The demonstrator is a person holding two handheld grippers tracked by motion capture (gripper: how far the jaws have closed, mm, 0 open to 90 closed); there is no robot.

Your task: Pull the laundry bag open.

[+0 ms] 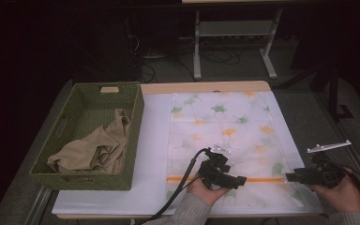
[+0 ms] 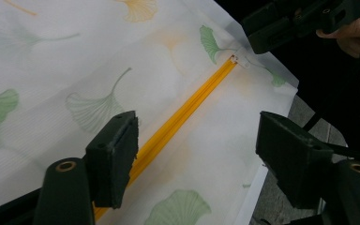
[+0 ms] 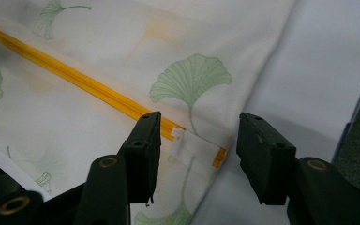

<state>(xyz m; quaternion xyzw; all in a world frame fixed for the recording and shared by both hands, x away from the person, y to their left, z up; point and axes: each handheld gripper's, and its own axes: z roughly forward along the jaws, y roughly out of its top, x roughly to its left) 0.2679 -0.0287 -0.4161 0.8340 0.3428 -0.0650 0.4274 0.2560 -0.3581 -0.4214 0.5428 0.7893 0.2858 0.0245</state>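
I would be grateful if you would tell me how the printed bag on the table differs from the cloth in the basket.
The printed bag lies spread flat on the white table top; the beige cloth sits crumpled inside the green basket. The bag is whitish with green and orange leaf prints and an orange zip line; the cloth is one plain colour. Neither is gripped by either tongs.
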